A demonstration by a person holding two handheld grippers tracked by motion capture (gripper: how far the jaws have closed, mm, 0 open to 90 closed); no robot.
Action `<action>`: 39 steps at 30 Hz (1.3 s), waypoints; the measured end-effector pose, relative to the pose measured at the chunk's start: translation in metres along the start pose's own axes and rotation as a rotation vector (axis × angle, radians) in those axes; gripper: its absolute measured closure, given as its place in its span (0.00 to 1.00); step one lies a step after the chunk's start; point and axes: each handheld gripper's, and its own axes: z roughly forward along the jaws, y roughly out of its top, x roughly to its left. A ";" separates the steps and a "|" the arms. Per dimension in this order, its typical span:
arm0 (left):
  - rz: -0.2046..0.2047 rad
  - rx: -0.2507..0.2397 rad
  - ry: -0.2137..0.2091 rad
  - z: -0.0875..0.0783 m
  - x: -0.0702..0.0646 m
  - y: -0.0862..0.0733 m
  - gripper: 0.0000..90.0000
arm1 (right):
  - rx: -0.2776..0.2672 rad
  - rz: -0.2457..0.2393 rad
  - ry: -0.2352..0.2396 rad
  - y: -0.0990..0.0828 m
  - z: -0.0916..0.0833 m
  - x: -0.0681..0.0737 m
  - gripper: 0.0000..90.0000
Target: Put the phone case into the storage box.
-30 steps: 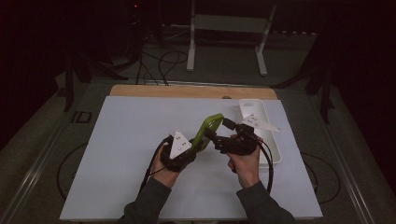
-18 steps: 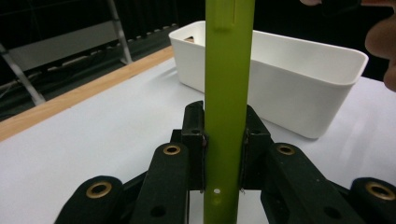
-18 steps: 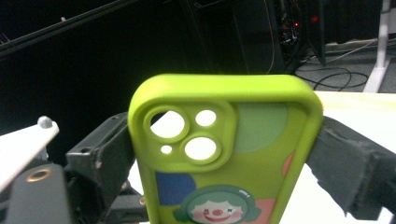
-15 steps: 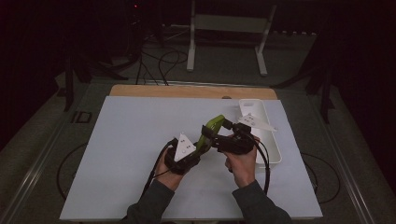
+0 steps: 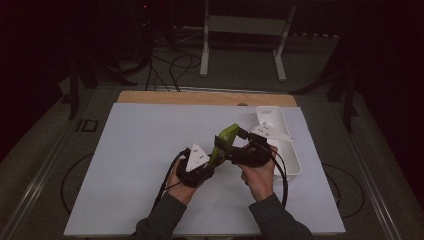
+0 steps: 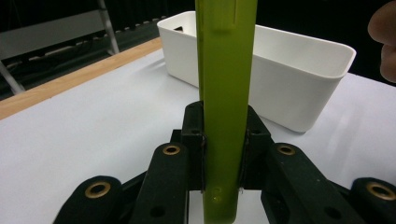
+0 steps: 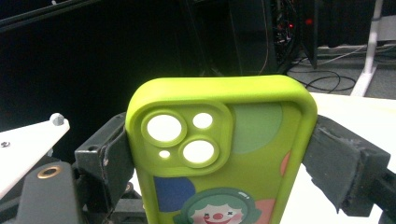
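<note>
A white sheet covers the worktop (image 5: 150, 165), with a strip of bare wood along its far edge, in a dark room where cables and a metal stand (image 5: 240, 30) lie on the floor beyond. A white bin (image 5: 292, 165) sits at the right of the sheet. Both forearms come in from below, hands close together above the sheet. The left gripper (image 5: 202, 162) has its jaws clamped on the thin edges of a green phone case (image 5: 225, 140). The right gripper (image 5: 240, 152) spans the case's width, its jaws just closing in, pads against its sides. The case hangs tilted in the air between them, just left of the bin.
</note>
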 end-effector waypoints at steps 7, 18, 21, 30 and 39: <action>0.000 0.003 -0.003 0.000 0.001 0.000 0.86 | 0.003 -0.011 0.000 0.000 0.001 0.001 0.18; -0.002 0.007 -0.003 -0.002 0.002 0.001 0.75 | 0.004 -0.016 0.005 0.001 0.000 0.002 0.18; -0.009 0.010 -0.007 -0.003 0.005 0.001 0.69 | 0.003 -0.015 0.003 0.001 0.000 0.002 0.18; -0.014 0.013 0.008 -0.007 0.006 0.002 0.50 | 0.001 -0.019 -0.003 0.001 0.000 0.001 0.18; -0.031 0.017 0.038 -0.010 0.009 0.003 0.22 | 0.001 -0.025 -0.008 0.003 0.000 0.003 0.18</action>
